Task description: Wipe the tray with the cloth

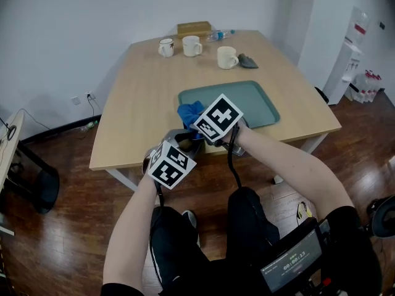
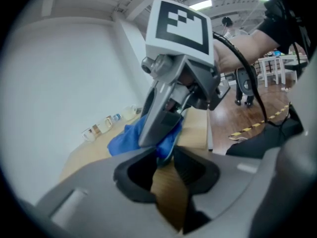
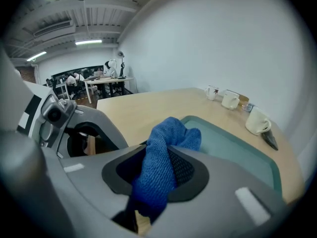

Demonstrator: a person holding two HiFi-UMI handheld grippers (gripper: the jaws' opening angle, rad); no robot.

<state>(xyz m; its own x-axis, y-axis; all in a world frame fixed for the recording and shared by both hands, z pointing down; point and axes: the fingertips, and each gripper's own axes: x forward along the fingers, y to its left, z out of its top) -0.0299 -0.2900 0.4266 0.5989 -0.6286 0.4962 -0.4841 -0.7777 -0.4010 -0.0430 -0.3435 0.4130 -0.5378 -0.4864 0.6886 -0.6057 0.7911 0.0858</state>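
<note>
A teal tray (image 1: 259, 100) lies near the front edge of the wooden table (image 1: 142, 97). A blue cloth (image 1: 189, 111) is bunched at the tray's near left corner. My right gripper (image 1: 197, 127) is shut on this blue cloth (image 3: 158, 157), which pokes up between its jaws over the tray (image 3: 233, 148). My left gripper (image 1: 179, 139) sits just in front, at the table's edge. In the left gripper view its jaws (image 2: 166, 170) stand apart with only bare wood showing between them, and the right gripper (image 2: 158, 133) with the cloth (image 2: 126, 138) fills the view ahead.
Three white mugs (image 1: 166, 47) (image 1: 192, 45) (image 1: 227, 57) stand at the table's far end, with a dark rag (image 1: 248, 61), a water bottle (image 1: 219, 35) and a cardboard box (image 1: 194, 28). The person's knees are below the table's front edge.
</note>
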